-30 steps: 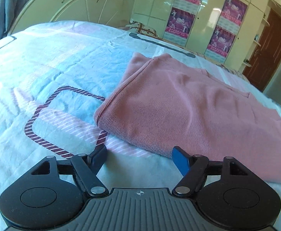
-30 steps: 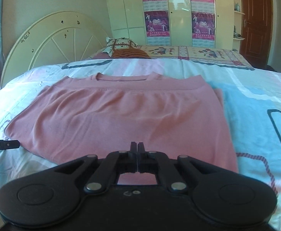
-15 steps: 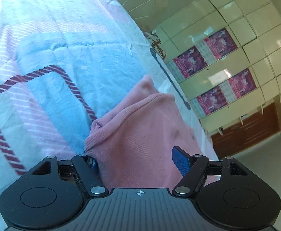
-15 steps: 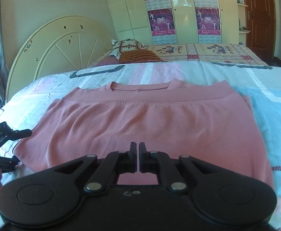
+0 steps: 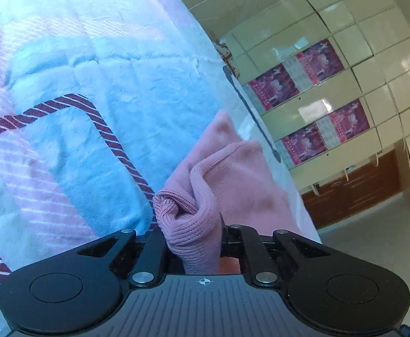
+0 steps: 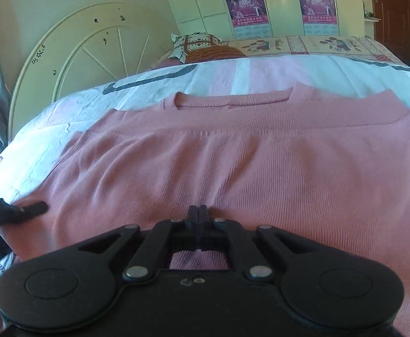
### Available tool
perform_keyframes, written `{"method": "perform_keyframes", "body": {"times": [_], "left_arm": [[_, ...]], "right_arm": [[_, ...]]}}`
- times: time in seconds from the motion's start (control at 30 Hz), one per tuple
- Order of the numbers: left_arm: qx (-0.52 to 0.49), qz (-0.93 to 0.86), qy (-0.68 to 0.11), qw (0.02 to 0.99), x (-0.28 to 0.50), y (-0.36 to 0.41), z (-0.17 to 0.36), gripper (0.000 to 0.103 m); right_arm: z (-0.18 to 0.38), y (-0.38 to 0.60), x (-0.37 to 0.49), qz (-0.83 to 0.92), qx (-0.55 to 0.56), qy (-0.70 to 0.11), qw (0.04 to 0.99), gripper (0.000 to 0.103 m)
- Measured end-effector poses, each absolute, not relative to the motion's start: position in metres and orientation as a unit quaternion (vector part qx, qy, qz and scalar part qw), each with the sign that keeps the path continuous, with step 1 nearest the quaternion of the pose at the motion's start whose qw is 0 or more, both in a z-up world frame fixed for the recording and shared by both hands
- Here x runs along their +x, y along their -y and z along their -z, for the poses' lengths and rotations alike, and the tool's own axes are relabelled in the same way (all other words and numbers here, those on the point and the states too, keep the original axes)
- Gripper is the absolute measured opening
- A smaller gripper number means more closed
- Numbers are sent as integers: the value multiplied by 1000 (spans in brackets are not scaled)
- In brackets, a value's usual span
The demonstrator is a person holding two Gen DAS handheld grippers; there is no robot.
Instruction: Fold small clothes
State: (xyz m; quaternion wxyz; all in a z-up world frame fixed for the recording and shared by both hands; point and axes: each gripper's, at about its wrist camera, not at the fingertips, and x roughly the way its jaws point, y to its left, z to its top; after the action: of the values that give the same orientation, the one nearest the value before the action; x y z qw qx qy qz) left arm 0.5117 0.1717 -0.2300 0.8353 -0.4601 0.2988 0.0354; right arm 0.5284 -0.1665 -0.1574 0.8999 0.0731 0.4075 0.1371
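1. My left gripper (image 5: pixel 193 241) is clenched on the pink sweater's (image 6: pixel 233 163) bunched corner.
2. My right gripper (image 6: pixel 198 210), fingers together, pins the hem directly beneath.
3. Risk: knit slipping out mid-lift, skewing the fold.

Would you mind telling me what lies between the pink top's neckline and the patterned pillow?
Only bare bedsheet, white with pink and grey print, separates the pink top from the patterned pillow; the right wrist view shows it.

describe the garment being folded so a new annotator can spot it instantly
Start at the bed with the round cream spoked headboard and the pale blue-and-pink quilt. Spread across that quilt is the pink knit top, neckline toward the headboard. It is the only plain, ribbed, solid-pink item there; the left gripper pinches one bunched corner.
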Motion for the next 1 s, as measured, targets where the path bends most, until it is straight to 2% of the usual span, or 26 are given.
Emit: {"method": "perform_keyframes", "body": {"times": [0.13, 0.27, 0.37, 0.5, 0.6, 0.7, 0.73, 0.77, 0.8, 0.83, 0.9, 0.97, 1.0], "left_arm": [[-468, -39, -295, 832, 523, -169, 225, 10], [-420, 28, -256, 870, 534, -136, 174, 10], [-356, 93, -259, 893, 553, -85, 125, 10], [-297, 177, -271, 898, 576, -1, 84, 10], [-265, 224, -298, 889, 587, 65, 78, 10], [-241, 253, -347, 871, 590, 134, 99, 10], [-219, 261, -367, 866, 590, 157, 111, 12], [-181, 258, -404, 859, 586, 181, 124, 20], [-151, 252, -450, 843, 587, 201, 135, 38], [-140, 255, -464, 837, 582, 209, 136, 41], [-138, 294, -407, 854, 562, 200, 112, 41], [-120, 281, -360, 881, 550, 177, 87, 50], [-117, 261, -341, 896, 548, 160, 78, 67]], "right_arm": [[157, 167, 527, -144, 75, -404, 900, 0], [159, 173, 529, -154, 88, -401, 899, 0], [151, 187, 525, -143, 118, -389, 902, 0], [120, 255, 490, -93, 198, -314, 924, 2], [104, 319, 462, -41, 229, -283, 930, 2], [97, 381, 438, 6, 258, -272, 927, 5], [98, 400, 431, 16, 271, -276, 922, 6], [100, 415, 426, 19, 284, -282, 916, 15], [103, 427, 422, 21, 296, -290, 910, 34], [107, 437, 418, 26, 307, -297, 904, 42], [109, 449, 412, 12, 320, -298, 899, 46], [109, 452, 410, -13, 328, -295, 897, 46], [109, 450, 413, -26, 331, -295, 896, 45]]}}
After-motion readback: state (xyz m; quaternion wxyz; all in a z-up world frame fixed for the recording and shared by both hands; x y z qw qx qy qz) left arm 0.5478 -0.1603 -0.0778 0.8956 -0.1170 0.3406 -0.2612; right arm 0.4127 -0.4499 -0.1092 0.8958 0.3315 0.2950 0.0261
